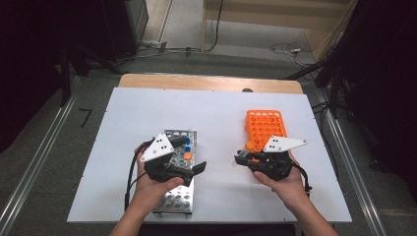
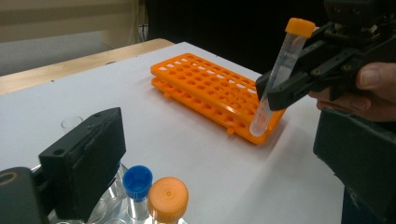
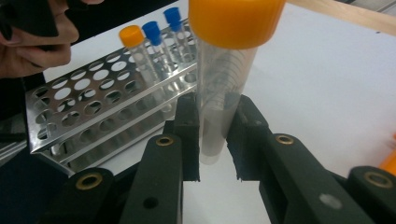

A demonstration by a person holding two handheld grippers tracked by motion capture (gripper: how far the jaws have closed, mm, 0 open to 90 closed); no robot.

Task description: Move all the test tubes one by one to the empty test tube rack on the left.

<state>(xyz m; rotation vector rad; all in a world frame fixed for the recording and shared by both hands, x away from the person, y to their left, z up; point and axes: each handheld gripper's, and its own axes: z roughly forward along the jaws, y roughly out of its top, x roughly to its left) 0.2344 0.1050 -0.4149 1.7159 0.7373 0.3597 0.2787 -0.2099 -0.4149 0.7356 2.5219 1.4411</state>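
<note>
Here the right gripper (image 1: 242,158) has its fingers (image 3: 189,135) clamped on a light, slippery plastic tube (image 2: 279,77), mid-body, above the counter's (image 1: 147,105) right-front area; left gripper (image 1: 189,155) fingers gape empty.

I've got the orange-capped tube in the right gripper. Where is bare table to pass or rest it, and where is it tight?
Bare white table lies between the metal rack and the orange rack, and along the far edge behind both. It is crowded at the orange rack's near end, where the right gripper holds the tube, and over the metal rack under the left gripper.
</note>
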